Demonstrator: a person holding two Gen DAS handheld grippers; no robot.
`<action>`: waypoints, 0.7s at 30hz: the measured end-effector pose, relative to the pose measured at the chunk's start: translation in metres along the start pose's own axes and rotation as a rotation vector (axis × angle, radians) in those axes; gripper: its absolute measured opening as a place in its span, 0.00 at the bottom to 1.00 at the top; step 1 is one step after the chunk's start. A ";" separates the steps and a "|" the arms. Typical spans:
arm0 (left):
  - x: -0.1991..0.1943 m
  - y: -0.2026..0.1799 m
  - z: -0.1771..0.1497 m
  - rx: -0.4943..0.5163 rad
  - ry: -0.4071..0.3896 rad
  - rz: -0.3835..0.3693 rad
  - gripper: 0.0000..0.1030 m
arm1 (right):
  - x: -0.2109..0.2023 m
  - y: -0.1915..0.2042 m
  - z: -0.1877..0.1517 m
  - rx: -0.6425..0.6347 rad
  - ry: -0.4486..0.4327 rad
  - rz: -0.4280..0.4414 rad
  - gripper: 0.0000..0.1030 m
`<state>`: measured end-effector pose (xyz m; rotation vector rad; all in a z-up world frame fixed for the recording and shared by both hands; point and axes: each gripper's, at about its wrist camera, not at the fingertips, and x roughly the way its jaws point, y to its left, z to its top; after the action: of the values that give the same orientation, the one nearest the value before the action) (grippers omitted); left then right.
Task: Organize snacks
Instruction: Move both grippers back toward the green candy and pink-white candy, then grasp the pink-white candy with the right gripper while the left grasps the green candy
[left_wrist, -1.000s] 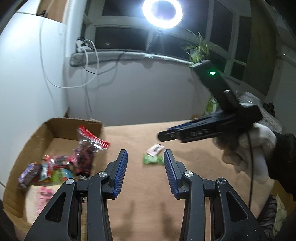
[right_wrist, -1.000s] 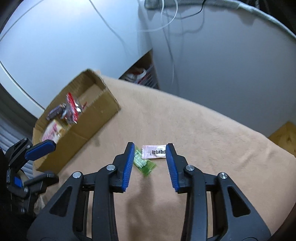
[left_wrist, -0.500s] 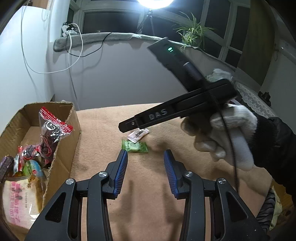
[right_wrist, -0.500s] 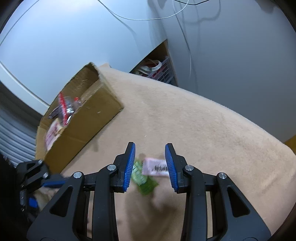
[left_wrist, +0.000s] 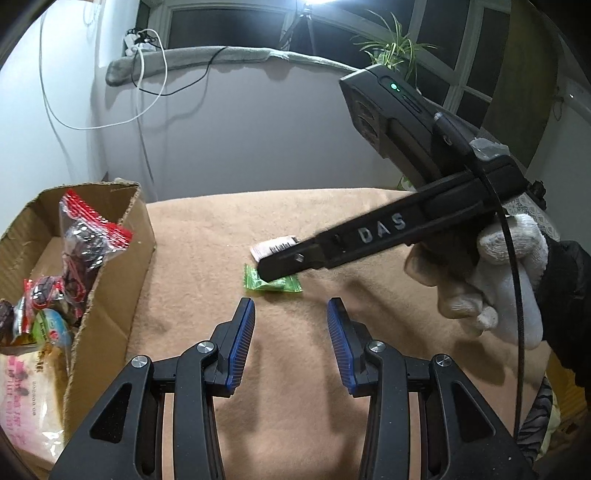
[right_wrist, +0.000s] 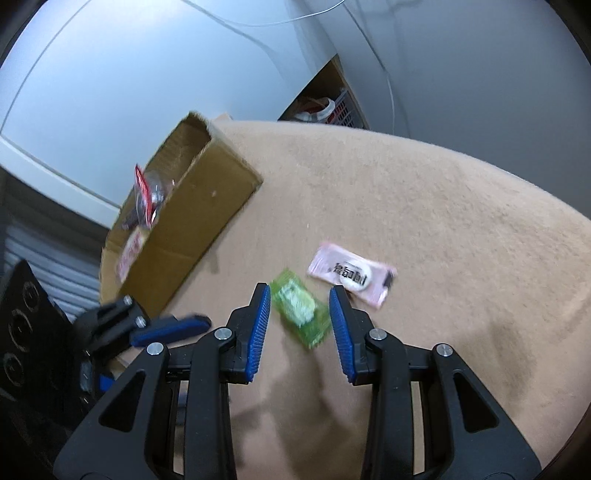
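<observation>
A small green packet (right_wrist: 300, 309) lies on the tan cloth (right_wrist: 424, 206), right between the blue pads of my right gripper (right_wrist: 299, 291). The pads stand apart and do not touch it. Just beyond the right fingertip lies a pink packet (right_wrist: 351, 275). In the left wrist view the right gripper (left_wrist: 273, 267), held by a gloved hand (left_wrist: 498, 280), points down over the green packet (left_wrist: 277, 285) and partly hides the pink one (left_wrist: 273, 245). Short of the green packet, my left gripper (left_wrist: 291, 302) is open with nothing in it.
An open cardboard box (left_wrist: 110, 295) on the left holds several snack bags, one with a red zip top (left_wrist: 88, 236). A pale wall with hanging cables (left_wrist: 140, 96) rises behind the table. A basket shelf (right_wrist: 332, 107) stands past the table's far edge.
My right gripper has sunk toward the cloth, so the green packet now sits between its fingers. My left gripper moved lower and nearer to the packets; the box slid left in its view.
</observation>
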<state>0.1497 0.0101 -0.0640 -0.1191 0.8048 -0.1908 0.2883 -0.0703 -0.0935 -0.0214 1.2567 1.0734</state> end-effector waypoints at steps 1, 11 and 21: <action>0.003 0.000 0.001 -0.002 0.006 -0.002 0.38 | 0.002 -0.002 0.002 0.011 -0.004 0.011 0.34; 0.034 0.002 0.006 -0.026 0.046 0.055 0.38 | -0.029 0.004 0.002 -0.121 -0.098 -0.098 0.34; 0.049 -0.014 0.007 0.021 0.053 0.142 0.45 | -0.024 -0.013 0.006 -0.203 -0.083 -0.195 0.34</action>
<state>0.1863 -0.0138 -0.0916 -0.0369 0.8602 -0.0680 0.3031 -0.0896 -0.0802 -0.2475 1.0447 1.0174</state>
